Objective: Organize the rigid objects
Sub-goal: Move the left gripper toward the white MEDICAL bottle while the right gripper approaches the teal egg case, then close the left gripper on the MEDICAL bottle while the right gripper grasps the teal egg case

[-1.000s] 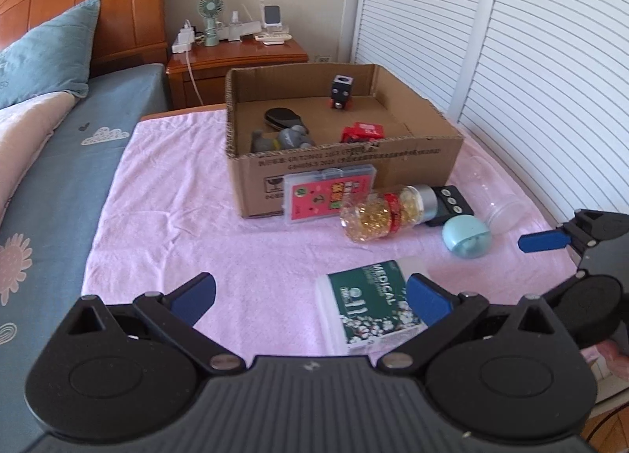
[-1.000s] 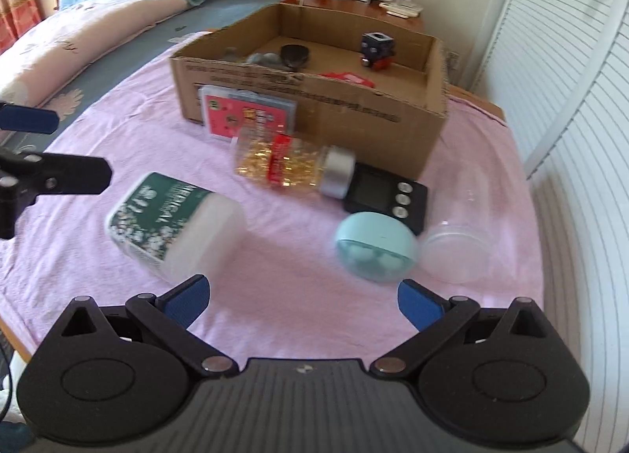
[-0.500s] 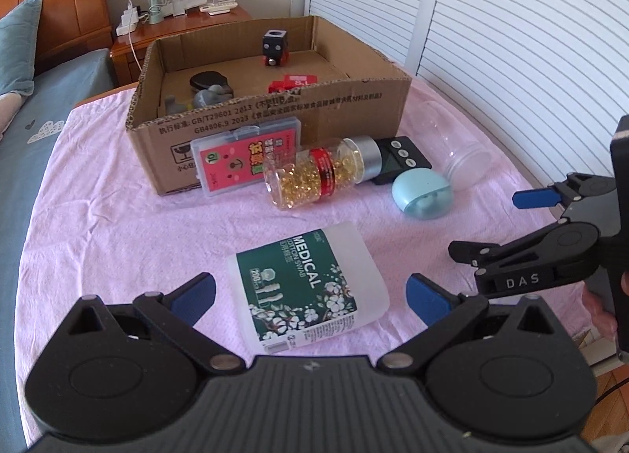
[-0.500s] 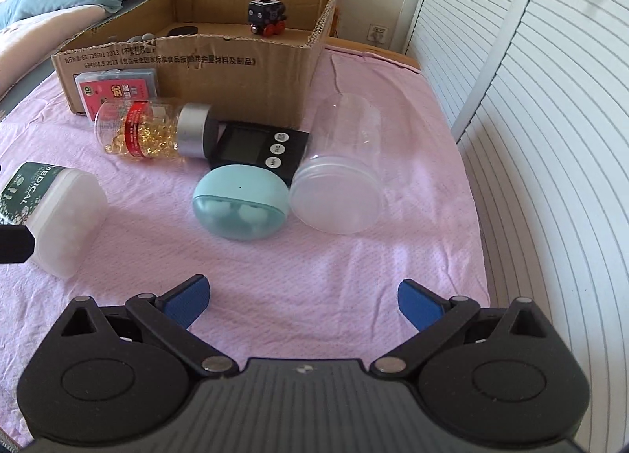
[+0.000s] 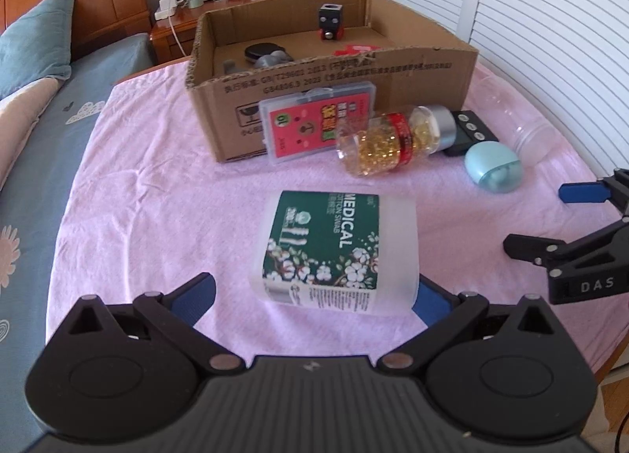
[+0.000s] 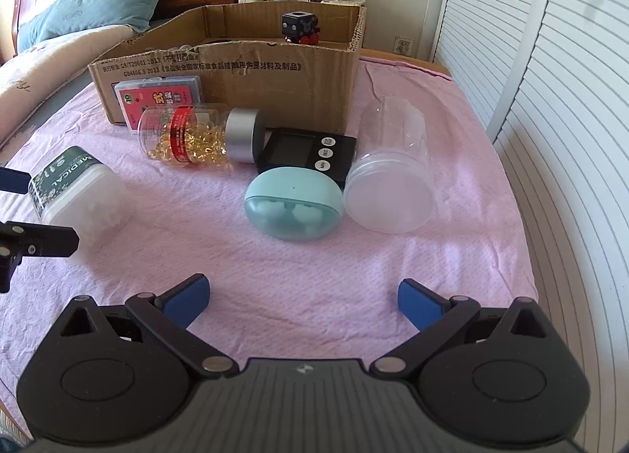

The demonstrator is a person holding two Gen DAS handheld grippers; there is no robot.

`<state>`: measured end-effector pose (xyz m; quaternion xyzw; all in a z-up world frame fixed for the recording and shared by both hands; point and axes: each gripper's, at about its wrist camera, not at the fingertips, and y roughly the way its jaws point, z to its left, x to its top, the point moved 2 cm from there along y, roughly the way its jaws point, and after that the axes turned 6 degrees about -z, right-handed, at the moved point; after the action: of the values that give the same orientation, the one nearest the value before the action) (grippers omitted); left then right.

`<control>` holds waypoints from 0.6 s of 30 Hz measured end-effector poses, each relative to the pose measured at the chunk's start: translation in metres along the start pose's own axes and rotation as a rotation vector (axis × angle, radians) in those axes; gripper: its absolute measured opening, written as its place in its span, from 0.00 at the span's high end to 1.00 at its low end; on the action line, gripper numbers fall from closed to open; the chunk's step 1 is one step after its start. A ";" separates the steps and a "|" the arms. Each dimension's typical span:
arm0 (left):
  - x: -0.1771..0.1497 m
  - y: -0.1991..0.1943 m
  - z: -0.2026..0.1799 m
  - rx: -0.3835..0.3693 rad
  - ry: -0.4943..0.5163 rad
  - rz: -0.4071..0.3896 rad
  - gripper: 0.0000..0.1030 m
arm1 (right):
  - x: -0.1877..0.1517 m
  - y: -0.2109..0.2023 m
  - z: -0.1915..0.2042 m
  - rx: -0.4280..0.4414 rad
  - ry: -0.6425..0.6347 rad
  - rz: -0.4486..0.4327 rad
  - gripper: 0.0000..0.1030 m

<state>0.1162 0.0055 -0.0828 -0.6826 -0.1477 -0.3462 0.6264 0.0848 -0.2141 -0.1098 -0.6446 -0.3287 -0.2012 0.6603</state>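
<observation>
In the left wrist view, the left gripper point(image 5: 312, 297) holds its jaws apart around the near end of the cotton swab box point(image 5: 334, 250), which lies on the pink cloth point(image 5: 157, 197) near its front edge, below the cardboard box point(image 5: 334, 71). In the right wrist view, the right gripper point(image 6: 302, 301) is spread wide over bare cloth, with the teal case point(image 6: 293, 203), the clear jar point(image 6: 391, 174) and the capsule bottle point(image 6: 196, 136) lying beyond it before the box.

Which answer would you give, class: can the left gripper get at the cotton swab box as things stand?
Probably yes. The left gripper is open, the cotton swab box lies between its fingertips on the pink cloth, and nothing stands between them.
</observation>
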 end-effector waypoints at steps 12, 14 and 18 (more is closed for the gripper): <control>-0.011 0.011 0.012 -0.010 -0.050 0.040 0.01 | 0.038 -0.009 0.029 0.134 -0.239 -0.086 0.00; -0.010 0.012 0.010 -0.010 -0.050 0.038 0.01 | 0.049 0.000 0.031 0.145 -0.290 -0.079 0.00; -0.011 0.012 0.011 -0.009 -0.051 0.037 0.01 | 0.065 0.022 0.033 0.152 -0.370 -0.033 0.00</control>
<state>0.1190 0.0164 -0.0985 -0.6968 -0.1495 -0.3178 0.6254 0.1401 -0.1698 -0.0825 -0.6134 -0.4693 -0.0646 0.6318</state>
